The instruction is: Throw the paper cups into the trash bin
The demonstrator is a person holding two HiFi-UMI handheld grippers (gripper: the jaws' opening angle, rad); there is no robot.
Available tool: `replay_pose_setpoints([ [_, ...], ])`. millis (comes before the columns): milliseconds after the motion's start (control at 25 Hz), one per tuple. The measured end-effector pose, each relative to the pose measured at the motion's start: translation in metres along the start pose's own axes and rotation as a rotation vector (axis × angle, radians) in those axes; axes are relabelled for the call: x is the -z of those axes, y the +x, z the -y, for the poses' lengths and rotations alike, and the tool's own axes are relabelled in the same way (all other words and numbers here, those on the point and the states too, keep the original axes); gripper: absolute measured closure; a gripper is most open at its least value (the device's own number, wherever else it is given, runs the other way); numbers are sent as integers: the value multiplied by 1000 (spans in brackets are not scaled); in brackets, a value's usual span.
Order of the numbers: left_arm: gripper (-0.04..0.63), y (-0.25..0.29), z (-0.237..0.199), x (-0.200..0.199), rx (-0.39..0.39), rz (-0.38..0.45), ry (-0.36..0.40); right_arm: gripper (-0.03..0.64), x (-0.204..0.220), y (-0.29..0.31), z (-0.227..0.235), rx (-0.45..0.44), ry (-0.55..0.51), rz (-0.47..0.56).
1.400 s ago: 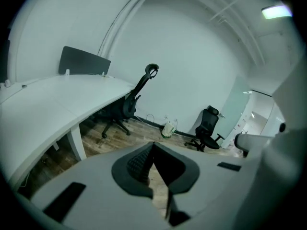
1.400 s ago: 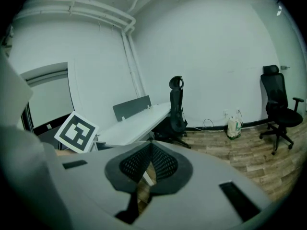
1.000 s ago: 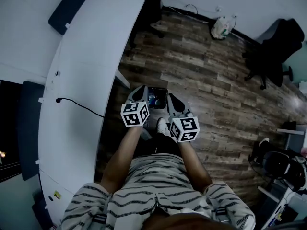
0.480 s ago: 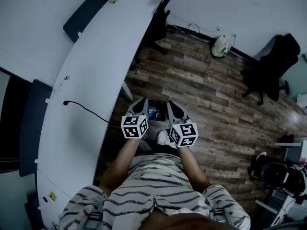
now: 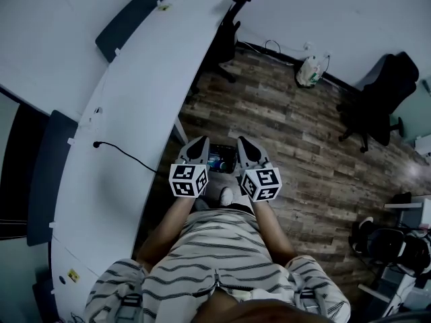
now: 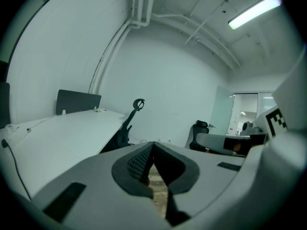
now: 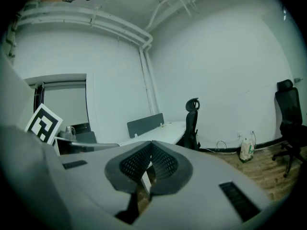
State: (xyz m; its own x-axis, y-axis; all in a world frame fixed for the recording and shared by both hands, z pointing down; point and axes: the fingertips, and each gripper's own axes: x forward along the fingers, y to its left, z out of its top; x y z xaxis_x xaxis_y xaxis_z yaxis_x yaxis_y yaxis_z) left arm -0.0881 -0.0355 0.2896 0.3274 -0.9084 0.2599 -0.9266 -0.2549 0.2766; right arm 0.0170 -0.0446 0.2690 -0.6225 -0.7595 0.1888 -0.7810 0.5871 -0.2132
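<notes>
Pressing together at their tips, the jaws of the left gripper [image 6: 153,146] are clenched on nothing, and the right gripper [image 7: 150,147] is clamped just as empty. In the head view both point forward, side by side, each with a cube of black-and-white square markers at its rear. On the wooden floor [image 5: 289,133] beneath and between them stands the trash bin [image 5: 227,155], dark and with its open mouth facing up. Something bluish and pale lies inside. Whether it is paper cups, and which way they lie, cannot be told. A pale shoe [image 5: 225,195] shows just beside the bin on the near side. To the left runs a long white curved desk [image 5: 135,106] with a black cable [image 5: 124,155] on it. By the far wall sits a white bag [image 5: 310,71] with green print too small to read, and a black office chair [image 5: 380,93] stands well apart on the right.
</notes>
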Motion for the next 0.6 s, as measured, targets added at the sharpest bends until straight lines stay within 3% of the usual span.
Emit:
replay_pose_setpoints([
  [160, 572, -2, 4, -10, 14, 24, 36, 600, -8, 5, -5, -17, -15, 15],
  [600, 572, -2, 3, -22, 15, 64, 43, 600, -27, 11, -4, -31, -44, 58],
])
